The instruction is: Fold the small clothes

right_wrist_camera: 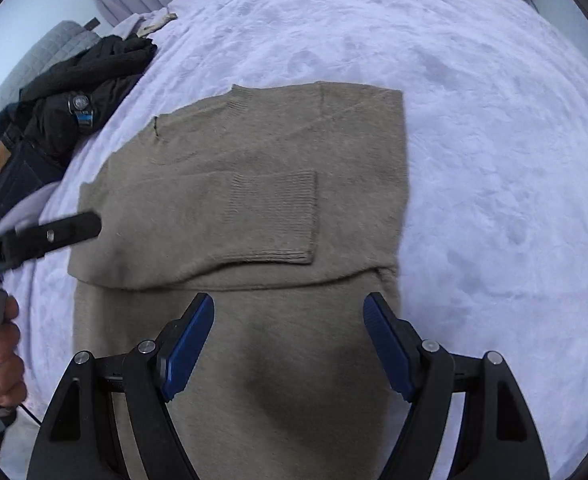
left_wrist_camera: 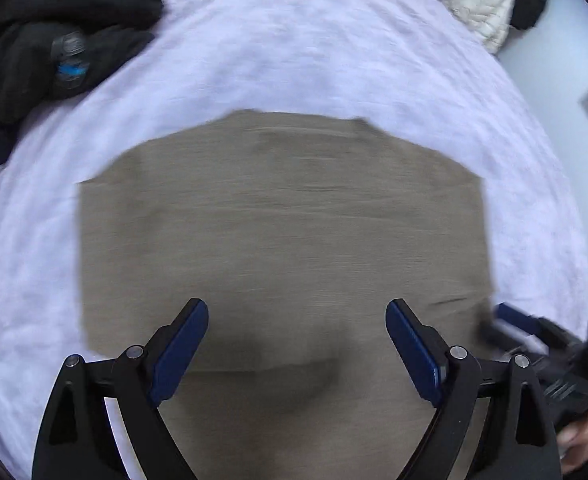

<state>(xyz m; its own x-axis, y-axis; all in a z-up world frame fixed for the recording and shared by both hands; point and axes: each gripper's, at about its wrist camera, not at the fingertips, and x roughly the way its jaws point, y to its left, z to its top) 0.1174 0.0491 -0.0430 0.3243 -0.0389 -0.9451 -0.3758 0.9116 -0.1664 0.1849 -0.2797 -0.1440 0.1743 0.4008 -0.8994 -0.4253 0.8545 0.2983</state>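
Both hand-held grippers hang spread, gripping nothing, over a taupe knitted sweater [right_wrist_camera: 253,184] laid flat on a fluffy lilac bedspread [right_wrist_camera: 474,140]: the left gripper [left_wrist_camera: 297,322], the right gripper [right_wrist_camera: 288,314]. One ribbed-cuffed sleeve lies folded across its chest. At ten o'clock sits a heap of black clothes [right_wrist_camera: 89,80]
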